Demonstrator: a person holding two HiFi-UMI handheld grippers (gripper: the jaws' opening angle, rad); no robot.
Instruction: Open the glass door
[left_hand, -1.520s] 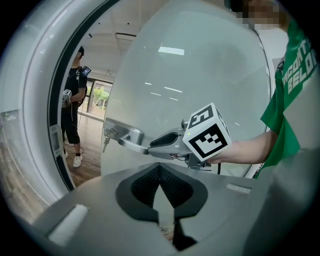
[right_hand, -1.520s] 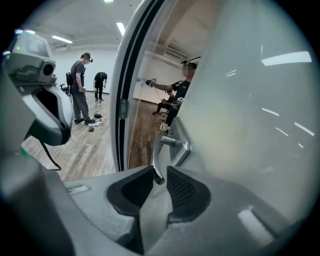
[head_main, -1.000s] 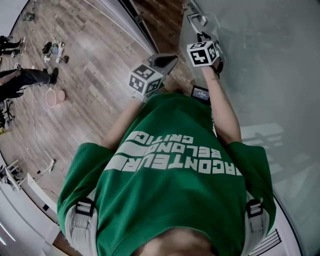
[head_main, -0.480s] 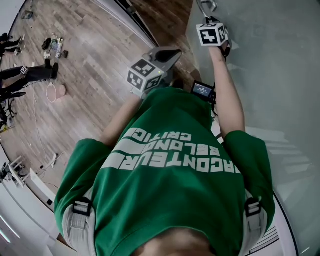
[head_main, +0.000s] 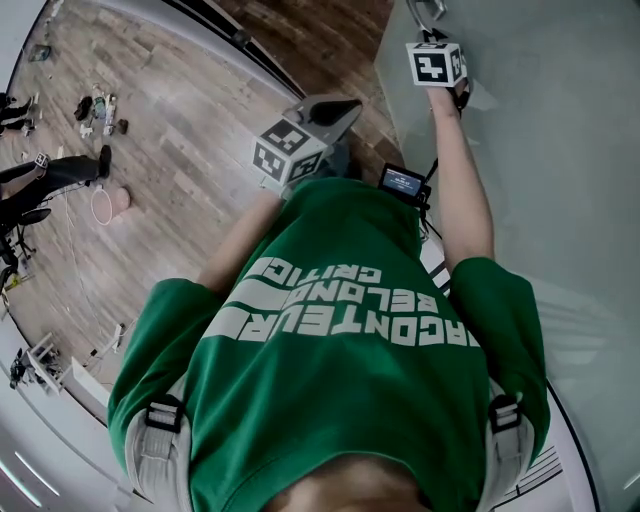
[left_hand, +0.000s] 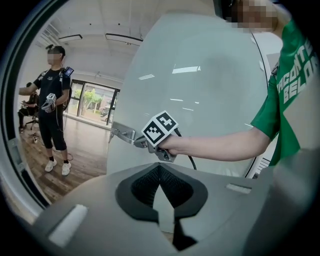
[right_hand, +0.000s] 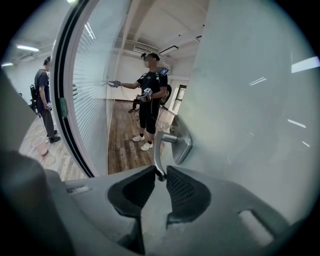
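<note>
Right tongs (right_hand: 160, 175) clamped on the glass door (right_hand: 250, 125) lever handle (right_hand: 158, 150).
Their jaws pinch the handle's lower tip; the lever rises just ahead of them, mounted on the frosted pane to their right. The left tongs (left_hand: 159, 171) are closed on nothing, held back from the door and pointing toward it.

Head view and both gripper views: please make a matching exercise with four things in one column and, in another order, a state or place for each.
Things:
1. left gripper
2. right gripper
3. silver metal lever handle
4. pink bucket

States or places:
A. stands on the wooden floor
B. jaws closed on the lever
C. jaws together, nothing between them
D. fixed to the frosted glass door

Pairs: 1-C; 2-B; 3-D; 4-A
</note>
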